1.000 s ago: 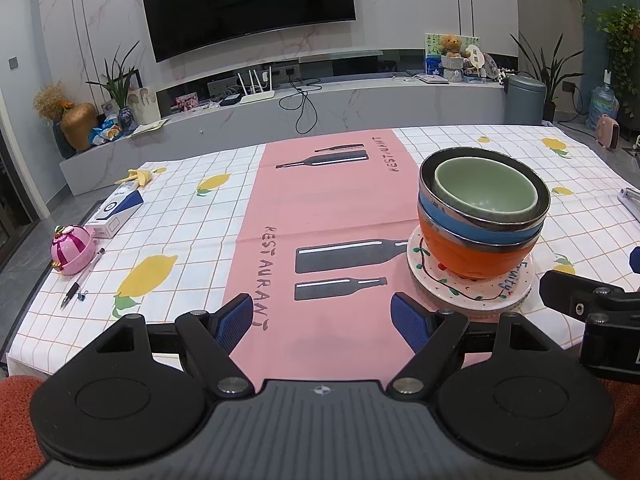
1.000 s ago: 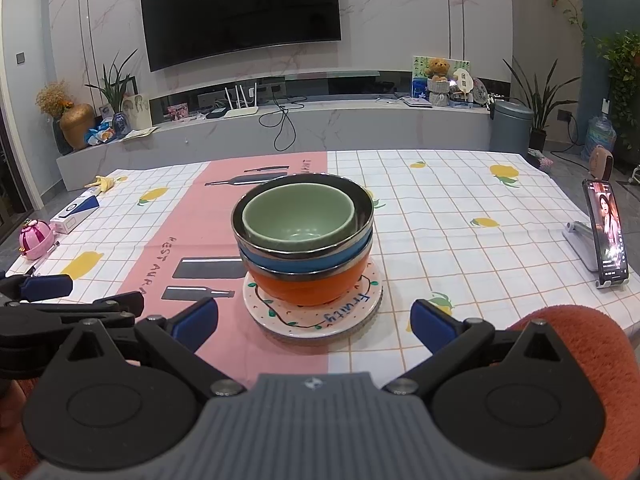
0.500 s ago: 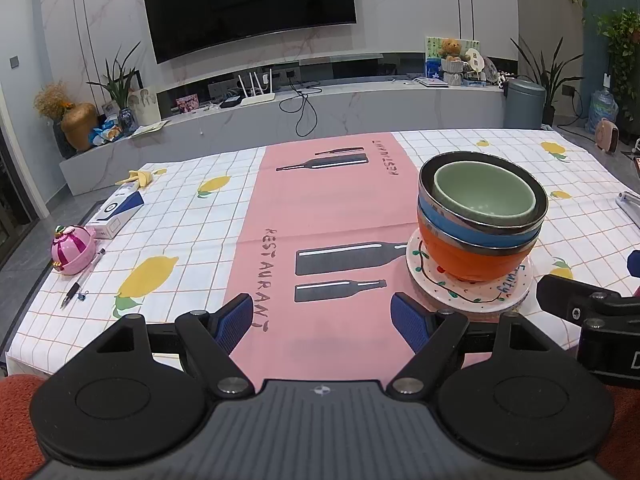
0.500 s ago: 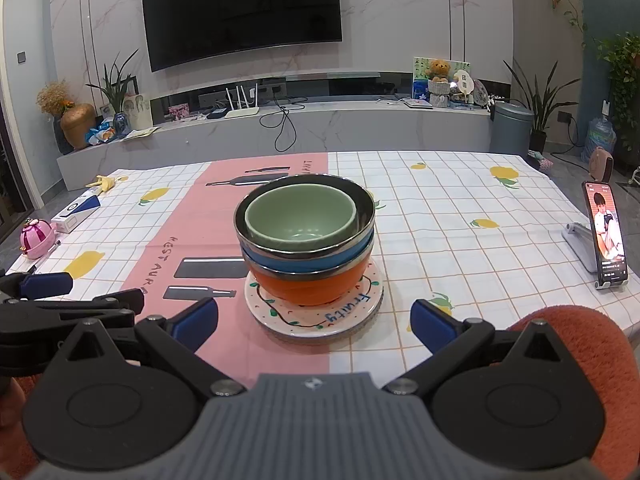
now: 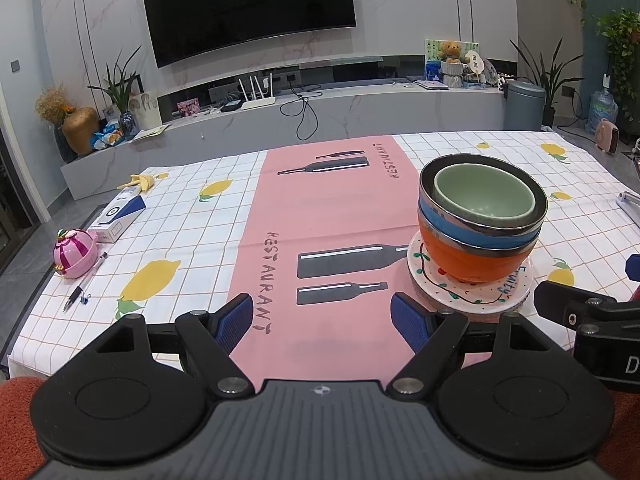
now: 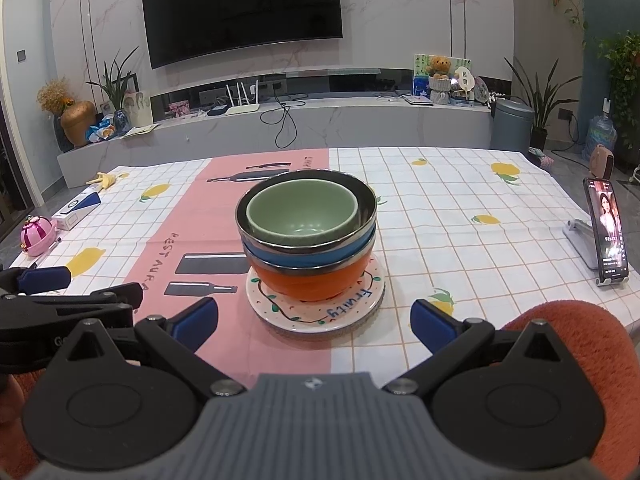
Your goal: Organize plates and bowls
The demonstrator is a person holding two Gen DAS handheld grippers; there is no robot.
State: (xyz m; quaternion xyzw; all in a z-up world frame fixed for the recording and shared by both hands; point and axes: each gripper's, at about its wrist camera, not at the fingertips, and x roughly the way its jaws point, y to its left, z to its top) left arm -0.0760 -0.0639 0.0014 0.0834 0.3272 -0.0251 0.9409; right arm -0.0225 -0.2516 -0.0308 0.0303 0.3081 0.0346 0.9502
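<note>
A stack stands on the tablecloth: a white decorated plate [image 6: 352, 304] [image 5: 512, 292] carries an orange bowl [image 6: 316, 284] [image 5: 476, 260], a blue steel-rimmed bowl [image 6: 280, 256] [image 5: 440, 220], a dark steel bowl [image 6: 364, 196] and a green bowl [image 6: 304, 212] [image 5: 484, 196] nested on top. My right gripper [image 6: 314, 318] is open, just short of the plate, with the stack centred ahead of it. My left gripper [image 5: 322, 318] is open over the pink strip, left of the stack and holding nothing.
A phone on a stand [image 6: 606, 232] is at the right edge of the table. At the left edge lie a pink toy [image 5: 74, 254], a pen [image 5: 84, 282], a blue-white box [image 5: 118, 216] and a banana peel [image 5: 140, 180]. An orange chair back [image 6: 576, 336] is near me.
Both views have drifted very slightly; the stack sits a touch lower and nearer in the right wrist view. Both grippers stay open and nothing on the table has moved.
</note>
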